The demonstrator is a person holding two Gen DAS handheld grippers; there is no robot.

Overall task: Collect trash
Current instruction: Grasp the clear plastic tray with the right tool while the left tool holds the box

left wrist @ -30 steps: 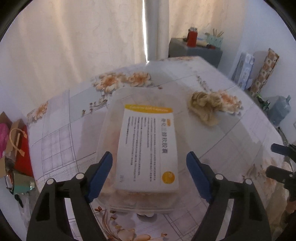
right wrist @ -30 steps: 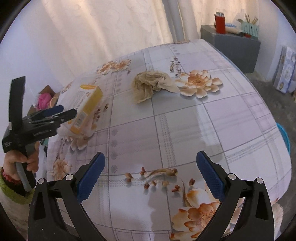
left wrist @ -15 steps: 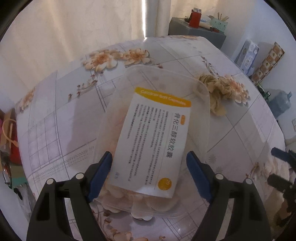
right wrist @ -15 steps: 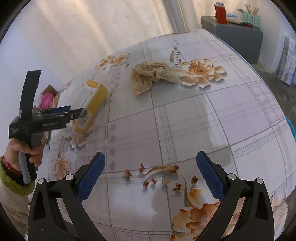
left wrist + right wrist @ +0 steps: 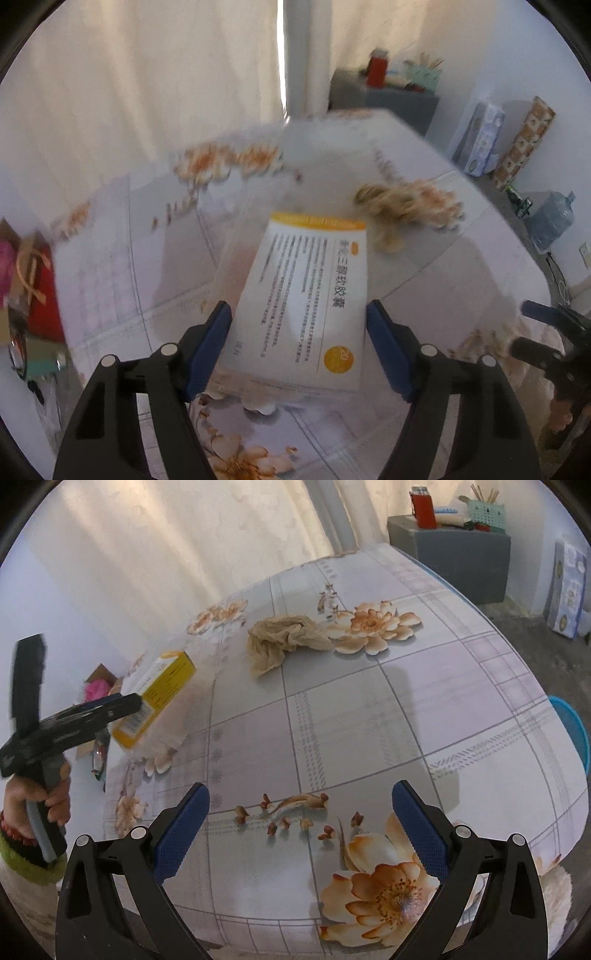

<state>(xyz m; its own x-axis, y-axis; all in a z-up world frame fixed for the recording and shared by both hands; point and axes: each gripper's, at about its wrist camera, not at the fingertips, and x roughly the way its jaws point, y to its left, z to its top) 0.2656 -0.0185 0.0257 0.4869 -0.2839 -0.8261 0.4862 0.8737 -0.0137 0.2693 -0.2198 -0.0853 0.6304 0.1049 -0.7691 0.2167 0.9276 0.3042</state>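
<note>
Clear plastic tub point(image 5: 236, 258) holding yellow-white box point(image 5: 306, 306), clamped by closing left gripper point(image 5: 299, 343).

Table point(image 5: 369, 716) in a floral checked cloth bears 1 crumpled beige rag point(image 5: 284, 638) near the far flowers
</note>
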